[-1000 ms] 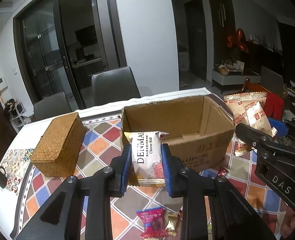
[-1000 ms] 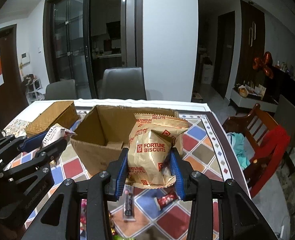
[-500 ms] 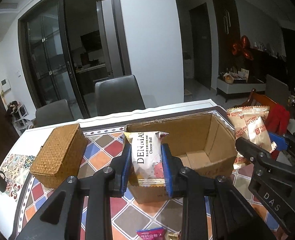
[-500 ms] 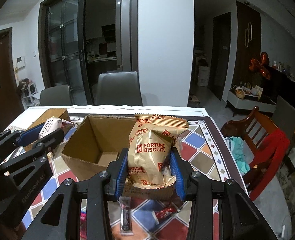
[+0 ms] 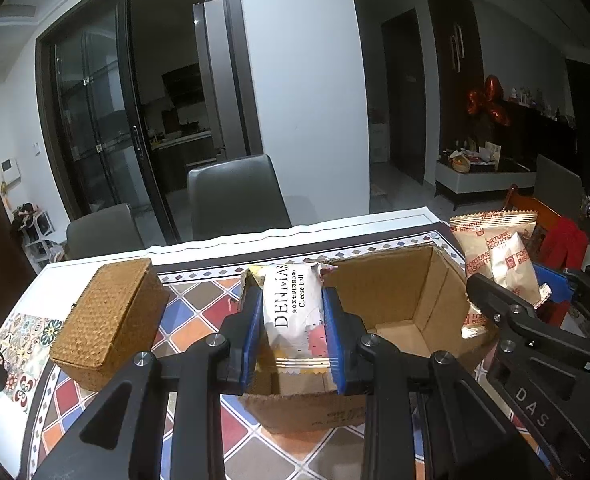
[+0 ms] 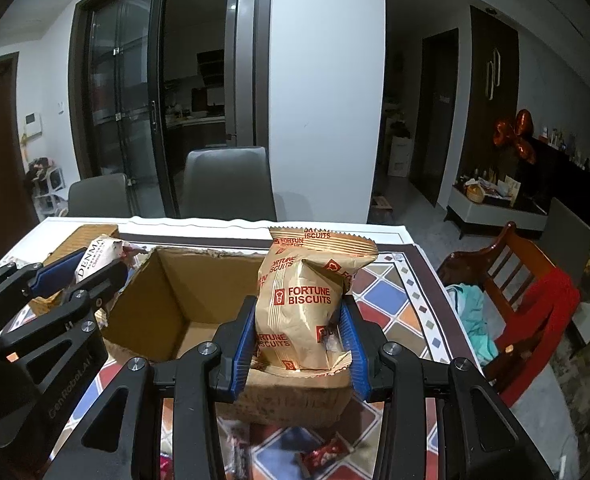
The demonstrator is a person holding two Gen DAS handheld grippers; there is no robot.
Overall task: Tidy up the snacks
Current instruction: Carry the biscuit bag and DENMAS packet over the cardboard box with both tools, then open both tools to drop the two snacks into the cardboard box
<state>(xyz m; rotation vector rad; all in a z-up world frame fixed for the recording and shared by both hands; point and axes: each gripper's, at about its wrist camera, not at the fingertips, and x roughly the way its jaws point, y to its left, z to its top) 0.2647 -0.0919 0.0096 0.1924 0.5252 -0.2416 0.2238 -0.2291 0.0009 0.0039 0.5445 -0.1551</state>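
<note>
Cardboard box (image 5: pixel 379 304) lies open under 2 clenched grippers: left gripper (image 5: pixel 293 334) grasps the cheese-ball packet (image 5: pixel 293 308), right gripper (image 6: pixel 301 346) the biscuit bag (image 6: pixel 303 304). Clear the near rim, then release over the bare floor.

Side by side and angled downward, the left black two-finger gripper with blue pads (image 5: pixel 293 330) and the right one (image 6: pixel 301 342) each stand clamped on a packet.
</note>
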